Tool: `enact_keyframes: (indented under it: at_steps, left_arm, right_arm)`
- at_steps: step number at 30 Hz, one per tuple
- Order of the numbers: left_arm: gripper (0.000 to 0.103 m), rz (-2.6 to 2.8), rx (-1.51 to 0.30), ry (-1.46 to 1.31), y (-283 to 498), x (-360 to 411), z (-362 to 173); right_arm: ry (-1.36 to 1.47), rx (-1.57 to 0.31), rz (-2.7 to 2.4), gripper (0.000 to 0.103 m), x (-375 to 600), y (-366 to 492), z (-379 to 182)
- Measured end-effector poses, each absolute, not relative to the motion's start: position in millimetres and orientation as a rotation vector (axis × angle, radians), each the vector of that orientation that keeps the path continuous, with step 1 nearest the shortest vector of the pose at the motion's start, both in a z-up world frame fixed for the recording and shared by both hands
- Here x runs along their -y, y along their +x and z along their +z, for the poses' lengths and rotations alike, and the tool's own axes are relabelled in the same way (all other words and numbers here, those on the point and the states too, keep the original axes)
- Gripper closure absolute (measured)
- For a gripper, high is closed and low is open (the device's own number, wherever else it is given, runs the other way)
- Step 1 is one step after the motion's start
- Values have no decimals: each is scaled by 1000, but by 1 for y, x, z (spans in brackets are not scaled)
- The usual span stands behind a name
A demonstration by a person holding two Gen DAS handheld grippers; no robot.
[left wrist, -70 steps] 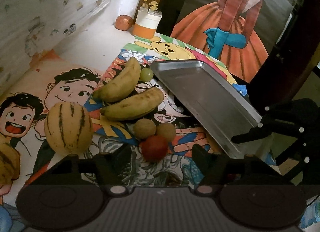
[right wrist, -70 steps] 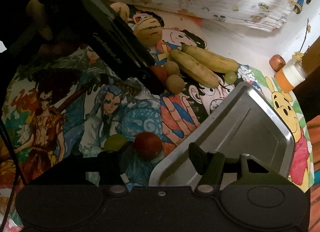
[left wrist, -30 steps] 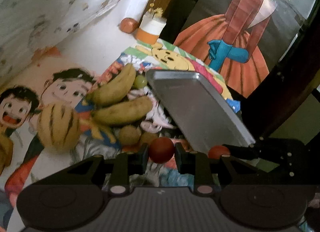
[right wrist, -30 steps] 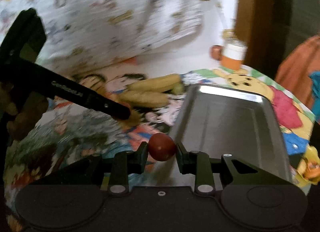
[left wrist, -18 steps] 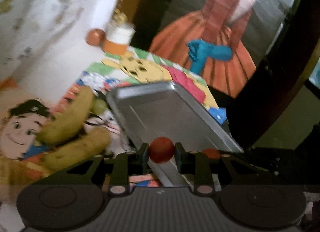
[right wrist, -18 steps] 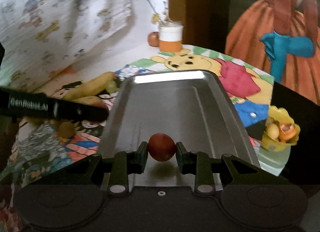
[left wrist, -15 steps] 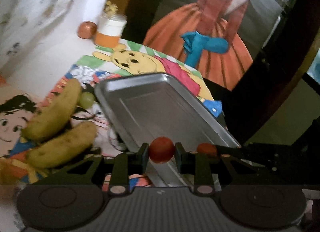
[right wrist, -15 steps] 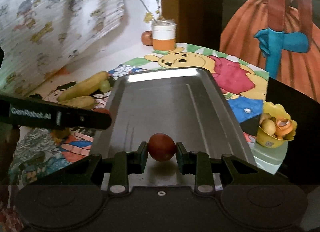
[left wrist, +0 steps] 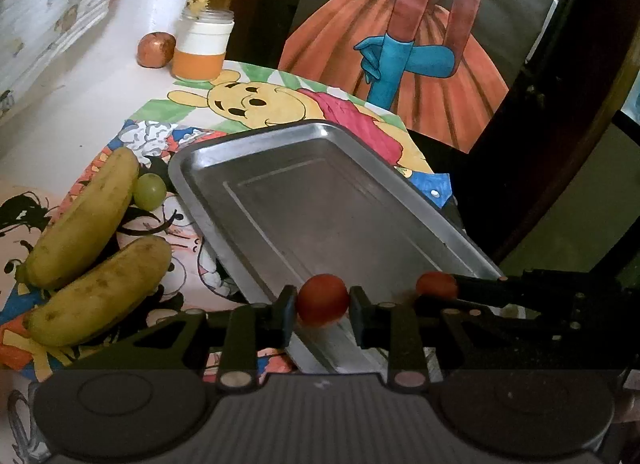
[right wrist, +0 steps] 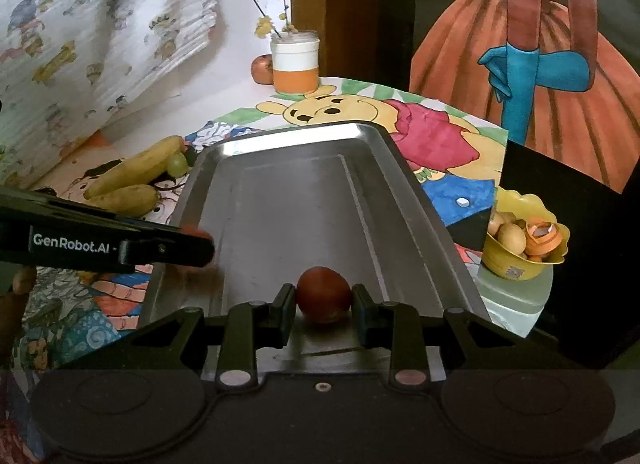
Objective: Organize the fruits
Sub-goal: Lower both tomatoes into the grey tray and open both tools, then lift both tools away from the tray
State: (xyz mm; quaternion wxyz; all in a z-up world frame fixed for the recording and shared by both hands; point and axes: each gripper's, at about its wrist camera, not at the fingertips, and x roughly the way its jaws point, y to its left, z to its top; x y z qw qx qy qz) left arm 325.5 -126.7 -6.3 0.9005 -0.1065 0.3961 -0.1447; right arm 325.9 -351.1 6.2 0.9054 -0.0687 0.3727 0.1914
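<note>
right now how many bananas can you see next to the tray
2. One banana lies left of the tray with a green grape at its far end; the other banana lies just nearer the camera beside it. More fruit may be out of frame.

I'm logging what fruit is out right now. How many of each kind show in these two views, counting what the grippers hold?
Bananas: 2
Red fruits, one in each hand-held gripper: 2
Green grape: 1
Apple by the jar: 1
Total: 6
</note>
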Motion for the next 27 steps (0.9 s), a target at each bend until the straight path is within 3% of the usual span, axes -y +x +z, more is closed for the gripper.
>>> enact_keyframes:
  at_steps: [4, 8, 10, 12, 14, 16, 19, 22, 27]
  left_arm:
    - [64, -294, -813, -243, 326, 124, -5]
    - [41, -269, -794, -269, 322, 118, 0]
    - [40, -263, -775, -283, 317, 114, 6]
    - [35, -251, -759, -291, 312, 111, 12]
    - [19, -227, -738, -300, 304, 105, 19]
    - [14, -200, -718, -309, 294, 98, 25]
    - [4, -164, -703, -318, 279, 88, 32]
    - [0, -125, -675, -316, 260, 77, 38]
    - [0, -61, -621, -297, 225, 62, 45]
  right_arm:
    - [-123, -747, 381, 65, 355, 319, 13]
    - [-105, -727, 356, 57, 360, 310, 21]
    - [-95, -711, 346, 53, 362, 304, 26]
    - [-87, -691, 331, 45, 364, 297, 32]
    - [-79, -675, 298, 27, 364, 288, 39]
    - [-59, -650, 279, 16, 363, 279, 46]
    - [-19, -620, 271, 6, 363, 263, 55]
    - [5, -591, 265, 1, 361, 247, 61]
    - [26, -555, 265, 1, 350, 220, 67]
